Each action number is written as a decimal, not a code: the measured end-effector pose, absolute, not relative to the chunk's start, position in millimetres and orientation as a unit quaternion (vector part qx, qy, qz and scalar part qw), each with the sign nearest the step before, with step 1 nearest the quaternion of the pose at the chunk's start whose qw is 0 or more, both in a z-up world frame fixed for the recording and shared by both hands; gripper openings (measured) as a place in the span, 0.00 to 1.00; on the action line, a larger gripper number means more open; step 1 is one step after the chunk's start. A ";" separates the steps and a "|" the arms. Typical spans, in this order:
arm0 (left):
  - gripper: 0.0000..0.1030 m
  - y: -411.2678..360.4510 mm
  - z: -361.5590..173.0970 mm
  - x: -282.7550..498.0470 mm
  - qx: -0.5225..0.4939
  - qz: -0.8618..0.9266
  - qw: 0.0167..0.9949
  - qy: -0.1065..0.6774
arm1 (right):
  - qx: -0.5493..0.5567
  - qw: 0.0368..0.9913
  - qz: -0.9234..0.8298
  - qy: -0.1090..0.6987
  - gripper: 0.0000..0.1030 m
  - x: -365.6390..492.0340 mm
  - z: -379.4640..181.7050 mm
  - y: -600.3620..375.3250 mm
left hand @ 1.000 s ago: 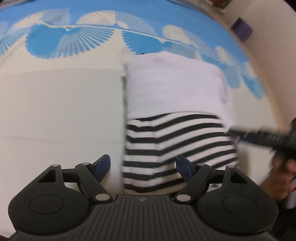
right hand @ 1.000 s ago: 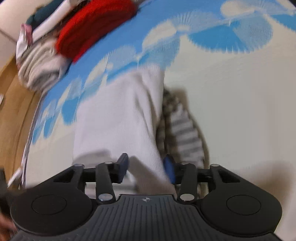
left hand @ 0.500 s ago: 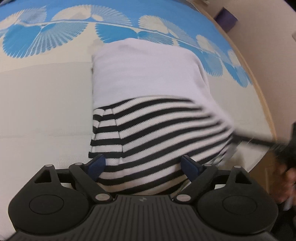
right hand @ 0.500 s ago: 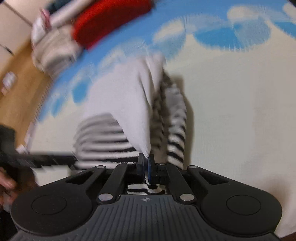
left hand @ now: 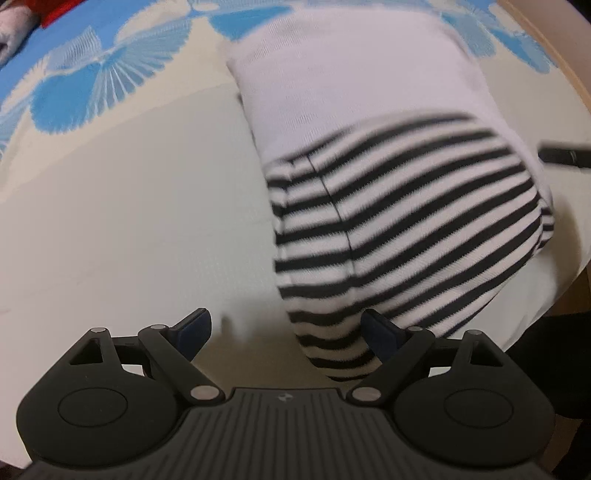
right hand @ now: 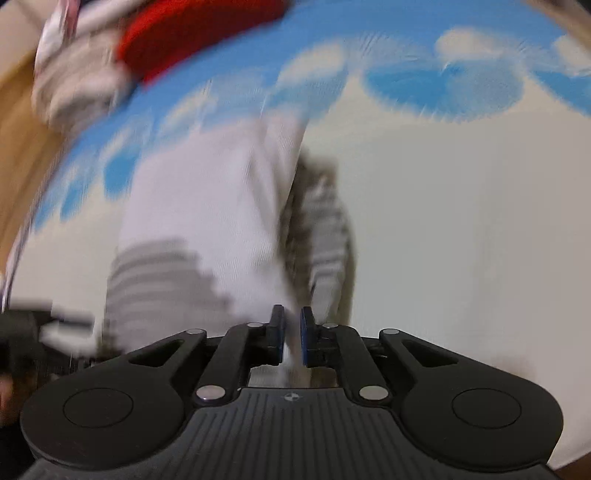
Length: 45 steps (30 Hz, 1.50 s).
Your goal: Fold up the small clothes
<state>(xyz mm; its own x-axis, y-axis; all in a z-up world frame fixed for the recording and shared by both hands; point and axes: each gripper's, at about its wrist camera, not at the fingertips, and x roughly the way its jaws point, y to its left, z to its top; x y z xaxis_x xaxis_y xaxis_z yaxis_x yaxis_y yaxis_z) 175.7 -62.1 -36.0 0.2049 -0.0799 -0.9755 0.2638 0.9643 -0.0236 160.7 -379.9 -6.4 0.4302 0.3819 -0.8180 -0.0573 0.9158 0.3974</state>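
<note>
A small garment, white on top with black-and-white stripes, lies partly folded on a cream and blue bedspread. My left gripper is open just above its near striped corner, one finger on each side of that corner. In the blurred right wrist view my right gripper has its jaws nearly closed on the white edge of the garment, which runs between the pads. The right gripper's dark tip shows at the right edge of the left wrist view.
A pile of other clothes, red and grey-white, lies at the far end of the bedspread. A wooden floor shows past the bed's left edge. The bed's edge runs close to the garment on the right.
My right gripper closed onto the white edge of the garment and has eased slightly apart. My left gripper stayed open and shifted left, so the garment sits more to the right.
</note>
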 end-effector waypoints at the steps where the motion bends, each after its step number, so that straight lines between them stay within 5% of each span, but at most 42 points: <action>1: 0.89 -55.3 -26.4 179.9 0.061 -0.116 0.778 0.614 | 0.176 0.840 0.124 0.498 0.25 164.1 -2.3 -384.7; 4: 0.89 -37.7 2.1 198.5 0.019 -0.120 0.802 0.584 | 0.245 0.849 0.106 0.455 0.42 177.6 0.4 -397.0; 9: 0.89 -19.2 23.6 224.0 -0.029 -0.134 0.844 0.519 | 0.317 0.837 0.089 0.438 0.53 211.9 -13.9 -396.4; 19: 0.85 -35.1 0.3 252.1 -0.101 -0.127 0.820 0.550 | 0.440 0.777 0.057 0.446 0.54 267.6 -57.6 -387.3; 20: 0.85 -36.0 -5.5 254.2 -0.107 -0.124 0.815 0.557 | 0.461 0.766 0.062 0.444 0.51 270.0 -60.9 -388.9; 22: 0.85 -36.0 -13.8 259.7 -0.121 -0.124 0.807 0.565 | 0.499 0.750 0.066 0.429 0.05 271.3 -65.7 -394.7; 26: 0.86 -38.5 -28.7 264.1 -0.130 -0.131 0.793 0.580 | 0.524 0.751 0.018 0.401 0.04 265.3 -68.1 -416.1; 32: 0.89 -52.6 -54.0 256.9 -0.055 -0.128 0.773 0.619 | 0.428 0.759 -0.069 0.486 0.05 267.2 -83.8 -412.6; 38: 0.89 -32.4 -39.4 257.8 -0.121 -0.126 0.783 0.597 | 0.320 0.849 -0.036 0.419 0.27 244.8 -26.7 -398.9; 42: 0.89 -24.7 -35.8 267.7 -0.172 -0.109 0.786 0.584 | 0.308 0.825 0.088 0.465 0.70 228.4 -30.3 -382.0; 45: 0.89 -25.8 -42.5 278.7 -0.204 -0.098 0.778 0.586 | 0.241 0.805 0.072 0.538 0.72 222.8 -54.0 -370.8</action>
